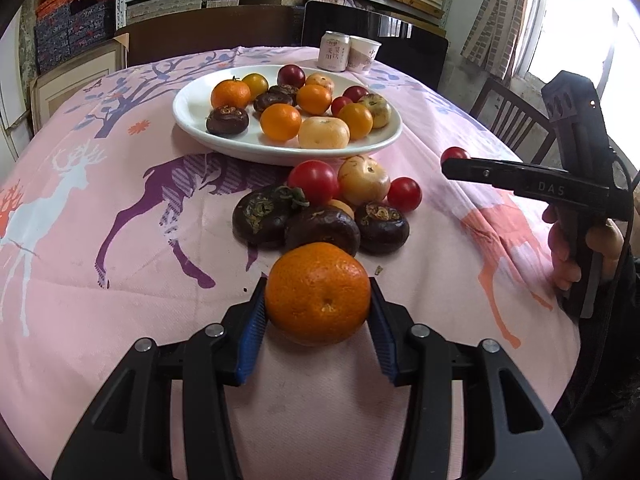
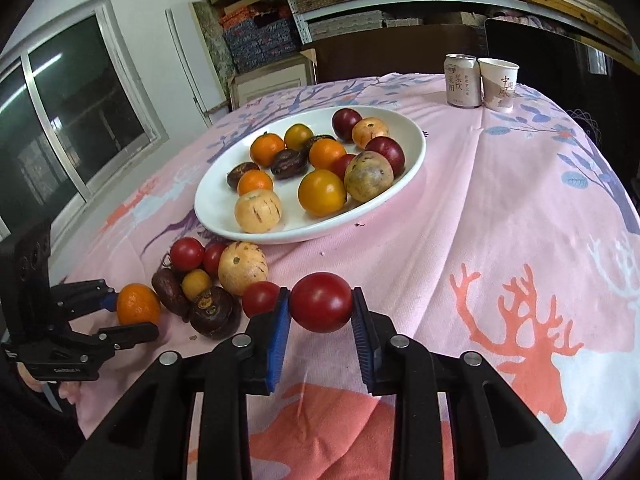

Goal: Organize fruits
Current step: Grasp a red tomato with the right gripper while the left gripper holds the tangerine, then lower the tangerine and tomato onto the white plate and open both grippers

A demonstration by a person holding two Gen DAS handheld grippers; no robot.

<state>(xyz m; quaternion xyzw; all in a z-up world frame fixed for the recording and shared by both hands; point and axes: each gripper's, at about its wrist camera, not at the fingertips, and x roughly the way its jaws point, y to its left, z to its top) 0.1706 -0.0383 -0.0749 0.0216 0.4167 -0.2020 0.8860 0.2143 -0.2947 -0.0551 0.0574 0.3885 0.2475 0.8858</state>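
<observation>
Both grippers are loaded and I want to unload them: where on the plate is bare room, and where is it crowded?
The white plate is bare along its near-left rim, beside the dark fruit and striped pale fruit. Its centre and right side are packed.

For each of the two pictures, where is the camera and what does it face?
Left wrist: on the left hand-held gripper, facing its mandarin and the white plate; a hand shows.
Right wrist: on the right hand-held gripper, facing its red tomato.
Shared: plate, loose fruit pile, can, paper cup.

"DAS" on the right gripper, "中風" on the paper cup, Chinese characters on the can
</observation>
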